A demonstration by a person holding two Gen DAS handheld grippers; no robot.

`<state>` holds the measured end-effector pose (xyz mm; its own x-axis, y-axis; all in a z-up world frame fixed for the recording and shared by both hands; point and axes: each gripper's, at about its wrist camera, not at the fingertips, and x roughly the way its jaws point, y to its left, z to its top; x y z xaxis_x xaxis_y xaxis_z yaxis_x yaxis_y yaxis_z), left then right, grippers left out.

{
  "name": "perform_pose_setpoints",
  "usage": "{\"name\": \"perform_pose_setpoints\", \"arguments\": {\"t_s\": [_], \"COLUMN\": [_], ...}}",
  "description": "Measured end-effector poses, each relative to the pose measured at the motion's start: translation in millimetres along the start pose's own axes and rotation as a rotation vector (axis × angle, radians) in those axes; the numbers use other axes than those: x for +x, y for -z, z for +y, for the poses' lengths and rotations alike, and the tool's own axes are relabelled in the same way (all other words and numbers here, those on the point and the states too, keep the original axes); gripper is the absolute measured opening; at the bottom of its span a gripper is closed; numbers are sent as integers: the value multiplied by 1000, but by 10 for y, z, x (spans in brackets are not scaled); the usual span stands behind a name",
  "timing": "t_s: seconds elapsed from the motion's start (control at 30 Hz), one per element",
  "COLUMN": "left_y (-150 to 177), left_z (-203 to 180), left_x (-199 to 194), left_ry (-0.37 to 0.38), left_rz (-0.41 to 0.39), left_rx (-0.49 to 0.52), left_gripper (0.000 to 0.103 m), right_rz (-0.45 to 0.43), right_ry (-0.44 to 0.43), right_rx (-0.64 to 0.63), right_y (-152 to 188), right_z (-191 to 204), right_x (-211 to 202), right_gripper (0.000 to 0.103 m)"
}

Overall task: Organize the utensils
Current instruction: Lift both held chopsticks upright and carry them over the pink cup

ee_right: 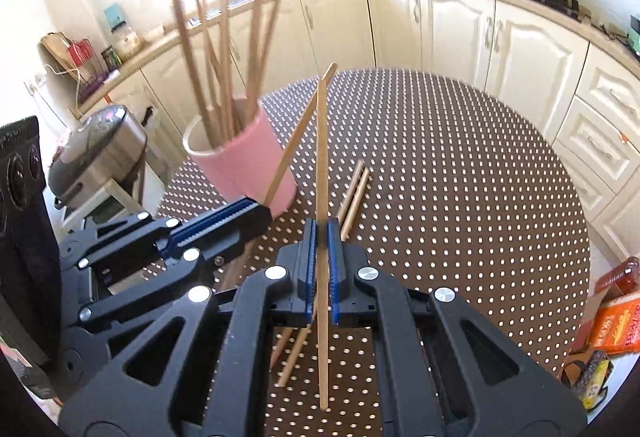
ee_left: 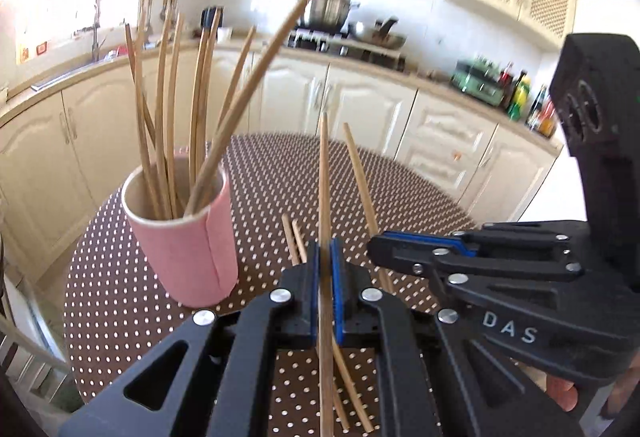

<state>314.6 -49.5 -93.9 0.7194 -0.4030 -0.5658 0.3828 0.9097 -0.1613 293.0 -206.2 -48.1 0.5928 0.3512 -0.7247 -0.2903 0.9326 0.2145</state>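
Note:
A pink cup (ee_left: 188,237) (ee_right: 248,161) stands on the dotted table and holds several wooden chopsticks (ee_left: 160,109). My left gripper (ee_left: 325,253) is shut on one chopstick (ee_left: 325,177) that points up and away, just right of the cup. My right gripper (ee_right: 322,233) is shut on another chopstick (ee_right: 321,157), close beside the left one. Each gripper shows in the other's view: the right gripper (ee_left: 374,243) with its chopstick (ee_left: 360,173), and the left gripper (ee_right: 260,209) with its chopstick (ee_right: 300,133). Two loose chopsticks (ee_left: 294,237) (ee_right: 354,197) lie on the table ahead, and more chopsticks (ee_right: 292,353) lie under the grippers.
The round brown table with white dots (ee_right: 460,177) fills the foreground, and cream kitchen cabinets (ee_right: 460,29) curve behind it. A rice cooker (ee_right: 96,153) sits off the table's left edge. An orange packet (ee_right: 616,321) lies off its right edge. Bottles (ee_left: 520,97) stand on the counter.

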Motion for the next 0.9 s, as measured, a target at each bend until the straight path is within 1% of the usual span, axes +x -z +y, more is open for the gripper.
{"name": "perform_pose_setpoints", "arguments": {"t_s": [0.07, 0.1, 0.17, 0.27, 0.33, 0.4, 0.47, 0.5, 0.6, 0.67, 0.8, 0.9], "left_y": [30, 38, 49, 59, 53, 67, 74, 71, 76, 56, 69, 51], "left_z": [30, 33, 29, 29, -11, 3, -1, -5, 17, 52, 93, 176], "left_x": [-151, -209, -262, -362, -336, -367, -411, -412, -411, -406, -419, -458], "left_ry": [19, 25, 47, 62, 81, 74, 113, 119, 90, 109, 115, 118], "left_rz": [-37, -61, -81, -122, -120, -126, -152, -158, -151, -150, -148, -178], "left_rx": [4, 3, 6, 14, 8, 24, 23, 29, 33, 15, 18, 6], "left_gripper": [6, 6, 6, 6, 6, 6, 6, 6, 6, 6, 6, 6], "right_rz": [-22, -19, -36, -29, -39, -50, -47, -51, -64, -81, -99, -113], "right_ry": [-4, -8, 2, 1, 4, -3, 6, 9, 3, -10, -25, -26], "right_rx": [-3, -9, -18, -24, -31, -46, -61, -64, -73, -77, -106, -120], "right_y": [-24, -35, -55, -82, -91, -107, -139, -158, -193, -212, -261, -305], "right_z": [5, 15, 22, 57, 98, 136, 190, 208, 241, 275, 373, 421], "right_x": [-71, -99, -155, -166, -178, -195, -181, -186, -203, -239, -263, -271], "right_gripper": [6, 6, 6, 6, 6, 6, 6, 6, 6, 6, 6, 6]}}
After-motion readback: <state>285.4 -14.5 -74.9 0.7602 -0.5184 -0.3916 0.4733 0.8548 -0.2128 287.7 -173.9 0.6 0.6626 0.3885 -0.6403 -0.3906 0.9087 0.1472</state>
